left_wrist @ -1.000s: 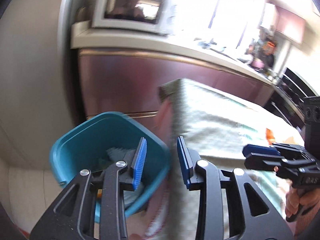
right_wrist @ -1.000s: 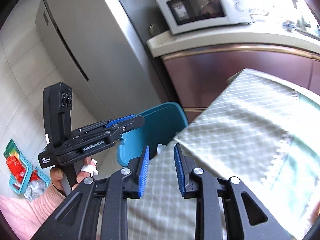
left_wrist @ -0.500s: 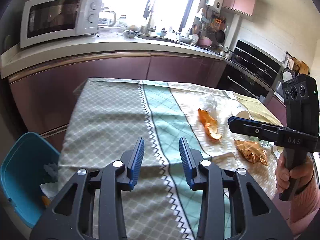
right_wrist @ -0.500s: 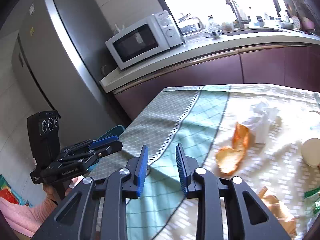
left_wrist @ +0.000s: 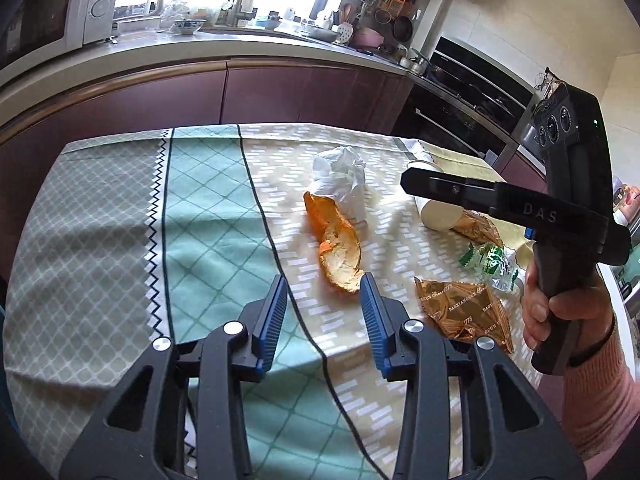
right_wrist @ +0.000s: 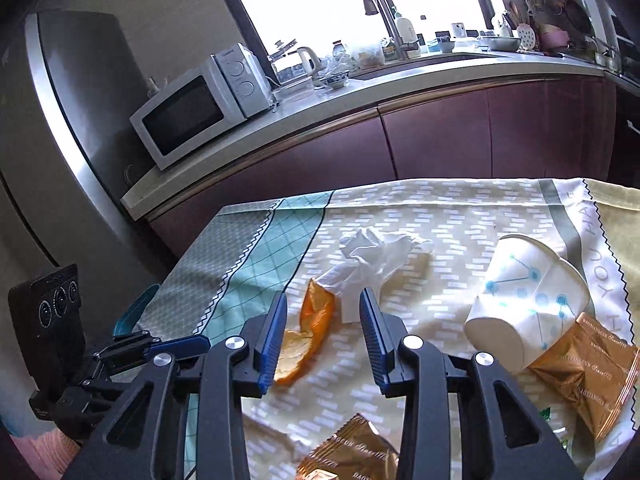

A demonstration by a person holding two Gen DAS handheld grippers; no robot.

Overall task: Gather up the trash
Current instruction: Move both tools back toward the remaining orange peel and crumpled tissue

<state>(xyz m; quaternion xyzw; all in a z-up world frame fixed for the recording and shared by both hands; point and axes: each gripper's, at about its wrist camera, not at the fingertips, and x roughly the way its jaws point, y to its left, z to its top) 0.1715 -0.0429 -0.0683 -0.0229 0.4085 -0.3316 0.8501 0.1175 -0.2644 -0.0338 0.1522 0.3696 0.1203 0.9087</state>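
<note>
Right wrist view looks down over a table covered by a patterned green, grey and cream tablecloth (right_wrist: 460,216) strewn with trash. Between the blue pads of the right gripper (right_wrist: 323,338), whose jaws are opening with nothing pressed by them, lies a curled orange citrus peel (right_wrist: 308,328), pale pith facing up, and just behind it, touching it, a crumpled white tissue (right_wrist: 376,256). To the right a white paper cup with blue dots (right_wrist: 528,300) lies on its side, resting against a crinkled golden-brown foil snack wrapper (right_wrist: 584,380); a second wrapper of the same kind (right_wrist: 352,452) sits at the bottom edge. Left wrist view shows the left gripper (left_wrist: 324,312) also parted and holding nothing, hovering near the peel's close end, with a small green and white wrapper (left_wrist: 490,258) farther right. Every piece looks light. The peel seems leathery and bendable, likely best pinched across its curved rim where it lifts off the cloth. The tissue is soft and should compress wherever it is bunched. The cup looks thin and crushable, so a grip on its rim wall seems safest. Foil wrappers are probably slippery and springy; a raised crease offers the surest hold.
</note>
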